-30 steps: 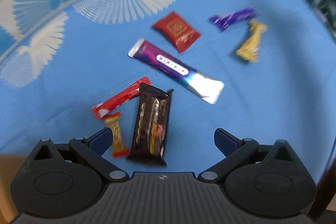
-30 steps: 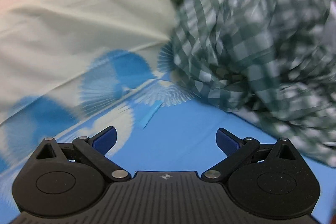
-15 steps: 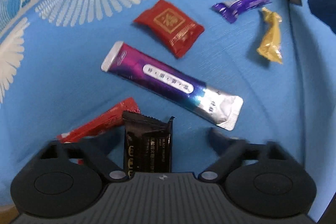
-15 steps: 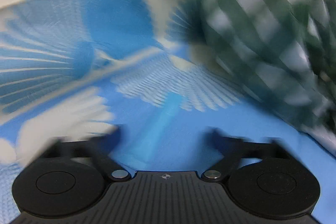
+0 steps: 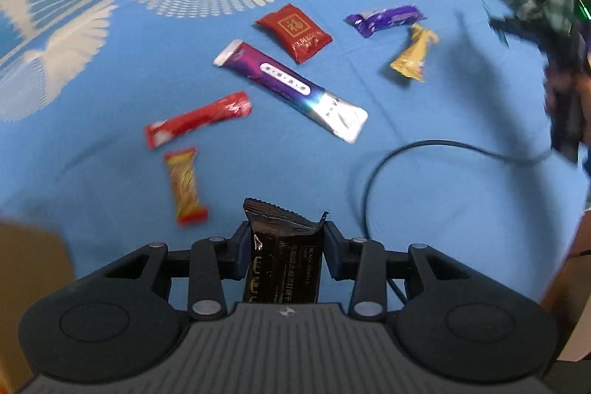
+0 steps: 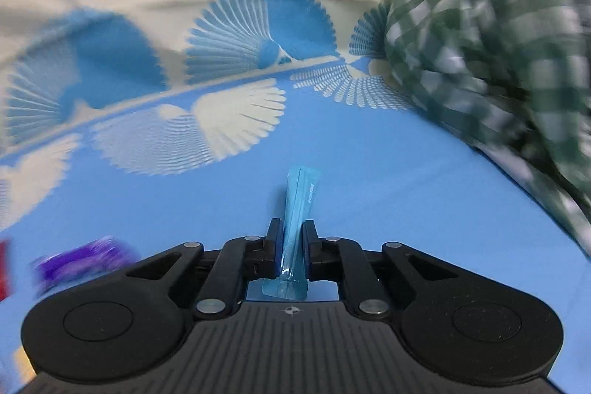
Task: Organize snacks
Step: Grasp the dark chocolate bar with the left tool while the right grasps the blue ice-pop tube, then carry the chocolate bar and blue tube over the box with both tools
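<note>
- Now, left wrist view: left gripper (image 5: 284, 246), its jaws having just been closing, clamps the black bar (image 5: 282, 257) by its two long edges; the bar's crimped end projects forward over the blue sheet (image 5: 424, 246).
- Right wrist view: right gripper (image 6: 292, 248), jaws likewise just drawn in to a narrow gap, pinches a thin blue sachet (image 6: 297, 228) on edge; the sachet's far end points up and away over the sheet.
- Progress, as judged: sorting appears to be at an early stage. Two snacks are gripped, one per gripper; neither is yet set down anywhere. A brown surface (image 5: 33, 268) at the lower left may be a box, but this cannot be told, and no sorted group is visible.
- Left to do: six snacks lie loose and apart on the sheet, none touching another.
- Count, loose snacks: one long purple stick (image 5: 288, 87); one red square pack (image 5: 293, 32); one small purple candy (image 5: 384, 19); one yellow candy (image 5: 413, 54); one red stick (image 5: 197, 119); one gold-and-red candy (image 5: 184, 185).
- Count, held snacks: one black bar, one blue sachet. Total visible: eight.
- Other items: one dark cable (image 5: 406, 150) looping over the sheet toward the person's hand (image 5: 565, 106) at right; one green checked cloth (image 6: 498, 43) bunched at the sheet's far right.
</note>
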The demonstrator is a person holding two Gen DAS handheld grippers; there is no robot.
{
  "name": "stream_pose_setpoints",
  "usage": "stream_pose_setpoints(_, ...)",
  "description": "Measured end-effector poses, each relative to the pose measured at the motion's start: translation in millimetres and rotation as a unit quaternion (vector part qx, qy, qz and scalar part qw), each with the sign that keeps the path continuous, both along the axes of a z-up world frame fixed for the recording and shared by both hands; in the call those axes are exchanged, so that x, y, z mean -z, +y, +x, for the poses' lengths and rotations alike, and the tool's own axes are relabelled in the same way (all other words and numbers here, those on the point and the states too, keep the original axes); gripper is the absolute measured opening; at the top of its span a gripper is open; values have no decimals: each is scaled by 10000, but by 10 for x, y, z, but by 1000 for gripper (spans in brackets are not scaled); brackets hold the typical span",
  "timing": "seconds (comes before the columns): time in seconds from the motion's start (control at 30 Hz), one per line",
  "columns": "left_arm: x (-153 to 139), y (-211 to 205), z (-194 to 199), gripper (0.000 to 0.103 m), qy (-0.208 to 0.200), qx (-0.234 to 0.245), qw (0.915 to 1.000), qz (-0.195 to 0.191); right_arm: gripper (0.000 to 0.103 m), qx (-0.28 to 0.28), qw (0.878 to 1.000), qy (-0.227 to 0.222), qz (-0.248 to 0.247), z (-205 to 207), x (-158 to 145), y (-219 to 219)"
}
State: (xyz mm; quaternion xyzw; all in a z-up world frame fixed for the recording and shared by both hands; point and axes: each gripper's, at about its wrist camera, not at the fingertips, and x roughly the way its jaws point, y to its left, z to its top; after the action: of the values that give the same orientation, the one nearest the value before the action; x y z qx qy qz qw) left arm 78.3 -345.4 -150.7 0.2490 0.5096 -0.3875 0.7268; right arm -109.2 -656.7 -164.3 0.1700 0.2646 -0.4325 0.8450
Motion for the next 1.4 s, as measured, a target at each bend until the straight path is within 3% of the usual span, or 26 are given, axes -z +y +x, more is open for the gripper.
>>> stream_pose_setpoints(0.17,-530,572,-317,44,-230,-343,9990,-150,11,-207,9984,-525,99,-474,-499,947)
stream_pose_setpoints(0.37,-1141,1323,-630,44,-431,-748,9956,-361,11,-609,9906,-1123,491,-750,-1105,2044)
stream_pose_setpoints(0.7,-1900,2762,-1143,44,-859,-1412,9838,-689,11,-2082,9653,-1432,655,-929,-1922,4102)
stream_pose_setpoints(0.9,-2115,3609,-1408,44,-1150,-1858,9726,-788,11,-2897,9417,-1454,905,-968,-2142,5082)
stream_pose_setpoints(1.07,-2248,4182,-1636,44,-1275,-2158,9629,-1006,11,-3461,9247,-1362,813,-1047,-2231,5714)
stream_pose_setpoints(1.27,-2237,4542,-1849,44,-1292,-2381,9573,-1010,11,-3782,9129,-1245,898,-1159,-2190,6128)
stream_pose_setpoints(1.4,-2203,4659,-1932,44,-1348,-2439,9549,-1025,11,-3829,9119,-1224,828,-1172,-2223,6170)
